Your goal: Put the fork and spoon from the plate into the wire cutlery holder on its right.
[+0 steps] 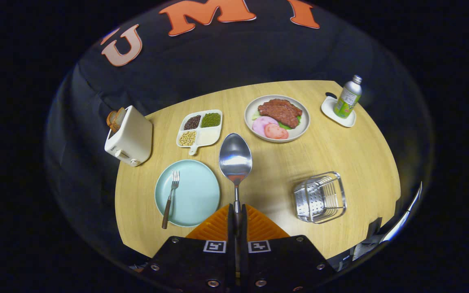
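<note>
My gripper (237, 211) is shut on the handle of a metal spoon (235, 158), whose bowl sticks out ahead of the fingers, lifted above the wooden table. A light blue plate (196, 199) lies just left of the fingers. On its left part rests a fork (170, 198) with a brown handle, tines pointing away from me. The wire cutlery holder (321, 197) stands on the table to the right of the fingers, some way from the spoon.
Beyond the spoon sit a divided tray of beans (200, 128) and a plate of meat and vegetables (277, 118). A white toaster with bread (129, 136) stands far left. A bottle on a white coaster (347, 99) is at the far right.
</note>
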